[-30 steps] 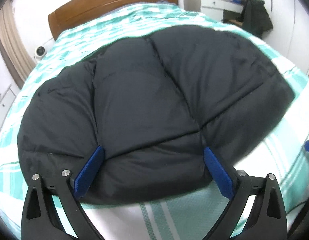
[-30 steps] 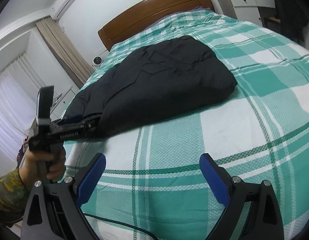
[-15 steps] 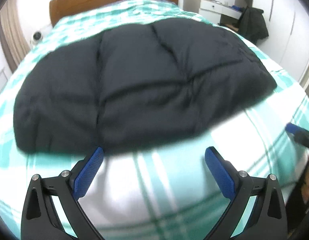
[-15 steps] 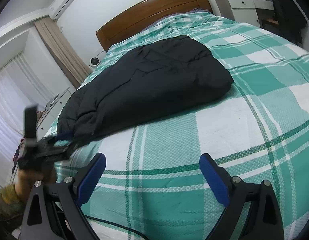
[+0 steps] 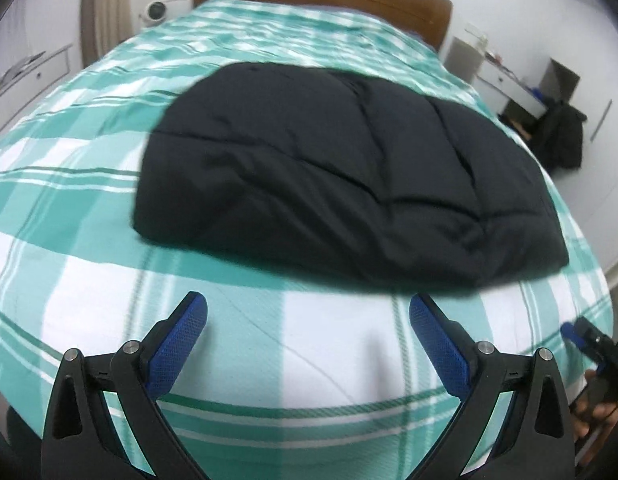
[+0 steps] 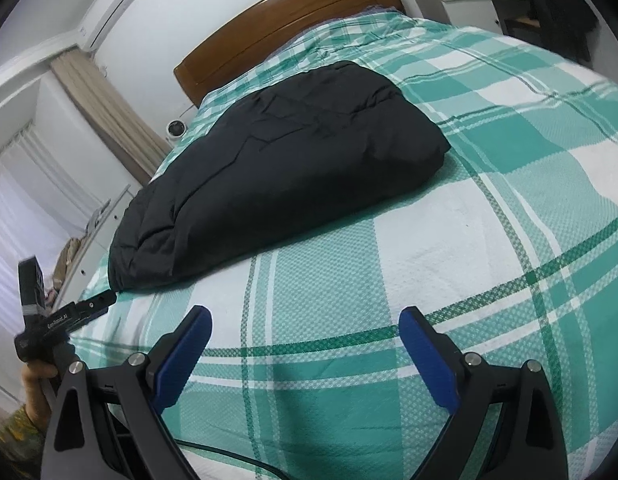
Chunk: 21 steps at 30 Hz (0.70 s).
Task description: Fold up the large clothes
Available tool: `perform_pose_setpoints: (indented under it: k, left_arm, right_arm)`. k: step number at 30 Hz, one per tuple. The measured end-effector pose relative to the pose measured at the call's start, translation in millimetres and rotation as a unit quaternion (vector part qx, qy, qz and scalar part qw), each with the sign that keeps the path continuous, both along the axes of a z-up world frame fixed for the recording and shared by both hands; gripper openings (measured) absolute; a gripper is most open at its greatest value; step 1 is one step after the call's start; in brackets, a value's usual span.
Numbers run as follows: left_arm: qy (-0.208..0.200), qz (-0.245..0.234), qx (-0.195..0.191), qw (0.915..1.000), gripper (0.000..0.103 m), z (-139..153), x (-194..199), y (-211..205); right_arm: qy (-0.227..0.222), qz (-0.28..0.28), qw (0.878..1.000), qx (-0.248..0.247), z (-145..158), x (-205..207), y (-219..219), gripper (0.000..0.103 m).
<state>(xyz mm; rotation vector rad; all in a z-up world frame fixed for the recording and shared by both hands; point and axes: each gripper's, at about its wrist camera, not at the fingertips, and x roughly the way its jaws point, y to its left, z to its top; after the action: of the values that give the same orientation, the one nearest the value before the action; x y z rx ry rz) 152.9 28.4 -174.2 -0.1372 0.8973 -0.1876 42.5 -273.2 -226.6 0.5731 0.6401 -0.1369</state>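
Jacket (image 5: 341, 184) lies folded on bed (image 5: 349, 360), long axis across left gripper's view; left gripper (image 5: 307, 344) jaws wide apart, empty, near edge just ahead of it; right gripper (image 6: 305, 354) also spread and empty, farther off toward jacket's right end; left looks nearer, so likely the one to regrasp the near edge.

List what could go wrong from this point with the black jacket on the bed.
1. The puffy black jacket is folded into a thick bundle; with both grippers open and off it, the padding may spring back and loosen the fold.
2. The left gripper and right gripper are both clear of the fabric, so a regrasp could pinch only the top layer or catch the checked bedspread too.
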Motion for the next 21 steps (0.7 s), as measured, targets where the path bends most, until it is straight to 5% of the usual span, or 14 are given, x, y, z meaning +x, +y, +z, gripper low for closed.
perform_pose_setpoints:
  k: [4, 10, 13, 18, 21]
  left_arm:
    - [-0.017, -0.005, 0.0, 0.9998, 0.101, 6, 4, 6]
    - [-0.049, -0.083, 0.041, 0.9945, 0.101, 36, 36, -35]
    - [-0.07, -0.089, 0.065, 0.9914, 0.101, 54, 61, -45]
    - [-0.048, -0.102, 0.019, 0.9935, 0.101, 61, 101, -49]
    - [-0.038, -0.147, 0.036, 0.9877, 0.101, 52, 115, -82]
  right_arm:
    - [-0.022, -0.031, 0.998, 0.046, 17, 0, -34, 0.096]
    - [-0.052, -0.049, 0.995, 0.073, 47, 31, -113, 0.098]
    - [-0.036, -0.032, 0.995, 0.087, 39, 59, -144, 0.098]
    - [-0.015, 0.028, 0.99, 0.134, 16, 110, -170, 0.098]
    - [0.0, 0.05, 0.985, 0.166, -1, 138, -177, 0.1]
